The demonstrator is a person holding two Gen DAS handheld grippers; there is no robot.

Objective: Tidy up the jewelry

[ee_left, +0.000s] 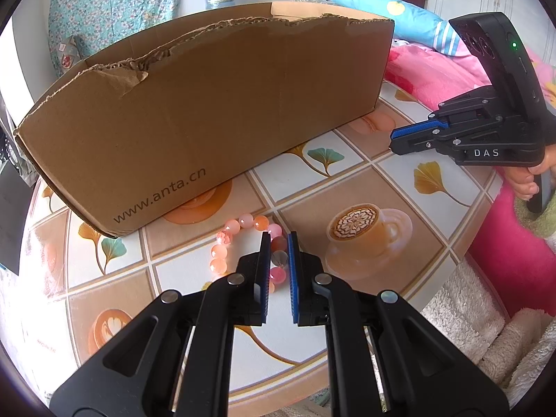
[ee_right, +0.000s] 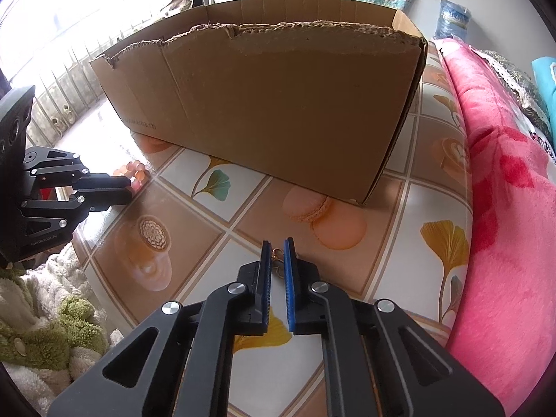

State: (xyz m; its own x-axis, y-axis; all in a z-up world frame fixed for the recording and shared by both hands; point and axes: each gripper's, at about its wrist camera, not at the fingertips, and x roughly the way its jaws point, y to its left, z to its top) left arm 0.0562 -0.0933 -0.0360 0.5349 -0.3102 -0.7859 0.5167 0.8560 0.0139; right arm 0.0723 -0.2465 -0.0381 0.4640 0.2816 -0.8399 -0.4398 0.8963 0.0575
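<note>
I have the left gripper [ee_left: 278,243] nearly closed around a bead of the pink bead bracelet [ee_left: 243,246], which lies on the tablecloth [ee_left: 399,180] just in front of the cardboard box [ee_left: 208,104], toward the table's near edge. I judge the beads hard, smooth and slippery, the loop limp, so pinching one bead squarely seems wise. My right gripper [ee_right: 277,248] is nearly shut around a small gold clasp piece [ee_right: 278,259] lying on the cloth before the box's right corner; it looks light, thin and easy to lose, though whether the pads truly bite it I cannot tell. Only the right wrist view shows that clasp; only the left view shows the bracelet's whole loop and the right tool's closed fingers from the side
</note>
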